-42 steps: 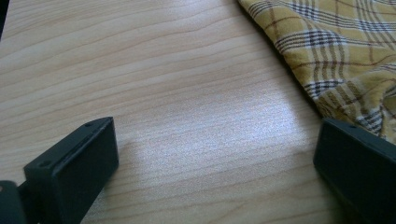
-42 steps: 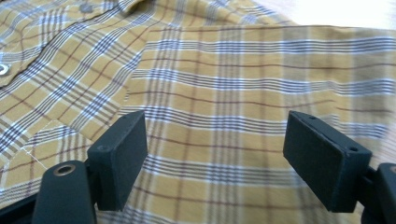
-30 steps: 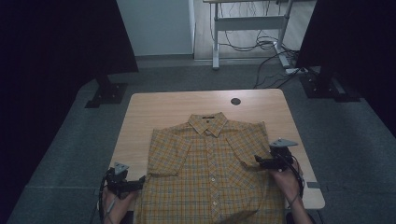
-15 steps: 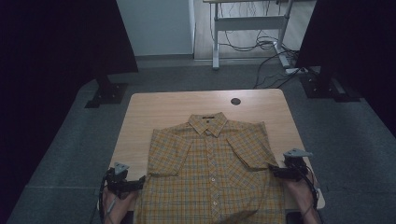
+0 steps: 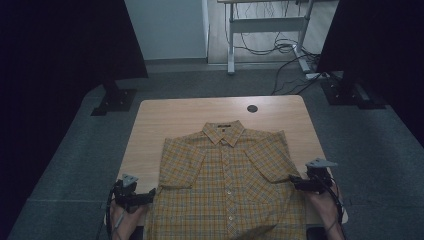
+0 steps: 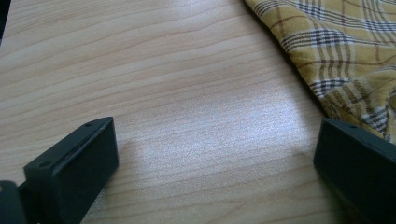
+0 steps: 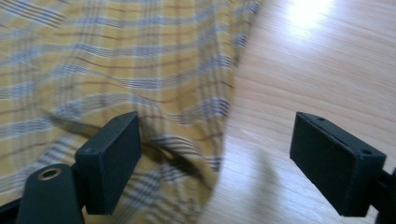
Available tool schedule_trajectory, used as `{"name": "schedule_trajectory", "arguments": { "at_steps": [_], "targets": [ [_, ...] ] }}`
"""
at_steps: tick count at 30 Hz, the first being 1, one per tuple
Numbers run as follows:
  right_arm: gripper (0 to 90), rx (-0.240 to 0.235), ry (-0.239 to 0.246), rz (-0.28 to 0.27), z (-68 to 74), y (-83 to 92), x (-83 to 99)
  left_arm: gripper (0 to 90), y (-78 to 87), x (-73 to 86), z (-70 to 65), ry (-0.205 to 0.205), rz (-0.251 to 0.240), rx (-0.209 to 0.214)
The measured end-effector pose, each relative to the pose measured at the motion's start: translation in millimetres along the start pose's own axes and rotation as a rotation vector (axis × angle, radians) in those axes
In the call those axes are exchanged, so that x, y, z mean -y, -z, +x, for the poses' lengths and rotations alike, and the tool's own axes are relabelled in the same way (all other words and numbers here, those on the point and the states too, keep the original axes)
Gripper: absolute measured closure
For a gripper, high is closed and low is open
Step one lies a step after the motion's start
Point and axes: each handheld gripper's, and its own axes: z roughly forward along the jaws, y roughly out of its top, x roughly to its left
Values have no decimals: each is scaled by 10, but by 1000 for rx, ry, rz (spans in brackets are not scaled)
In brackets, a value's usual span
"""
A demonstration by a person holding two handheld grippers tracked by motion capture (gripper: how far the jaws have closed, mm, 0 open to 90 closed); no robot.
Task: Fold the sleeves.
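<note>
- High view: a yellow plaid short-sleeved shirt (image 5: 227, 187) lies flat and buttoned on the near half of the wooden table (image 5: 200, 112), collar toward the far side and hem at the near edge.
- High view: the left gripper (image 5: 150, 194) sits at the near left, its tips just beside the shirt's left side edge below the sleeve; a hand (image 5: 120, 217) holds it from the near edge.
- High view: the right gripper (image 5: 294, 181) sits at the near right, its tips at the shirt's right side edge just below the right sleeve.
- High view: a small dark round grommet (image 5: 252, 108) is set in the far part of the tabletop, well apart from the collar.
- Left gripper view: the jaws stand wide open over bare wood. Nothing lies between them. The shirt edge runs along the right, just beside the right jaw.
- Right gripper view: the jaws stand wide open and grip nothing. The shirt's side edge runs between them; the left jaw is over the cloth, the right jaw over bare wood.
</note>
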Motion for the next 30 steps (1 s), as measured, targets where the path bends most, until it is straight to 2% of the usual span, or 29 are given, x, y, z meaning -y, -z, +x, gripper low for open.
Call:
{"name": "schedule_trajectory", "arguments": {
  "at_steps": [3, 11, 14, 19, 27, 30],
  "targets": [
    [140, -31, 4, -11, 42, 57, -62, 0, 0, 0, 0, -1, 0, 0],
    [120, -45, 10, -32, 115, 243, -101, 1, 0, -1, 2, -3, 0, 2],
    [117, -37, 1, -35, 105, 311, -31, 0, 2, 2, 3, -6, 0, 6],
    [109, 2, -26, -28, 41, 378, 166, 0, 3, 2, 6, -8, 1, 7],
    [103, 28, -66, 26, -29, 284, 461, 0, 1, 0, 9, -10, 0, 9],
    [87, 34, -61, -6, -39, 270, 508, 0, 1, 0, 9, -10, 0, 9]
  ]
}}
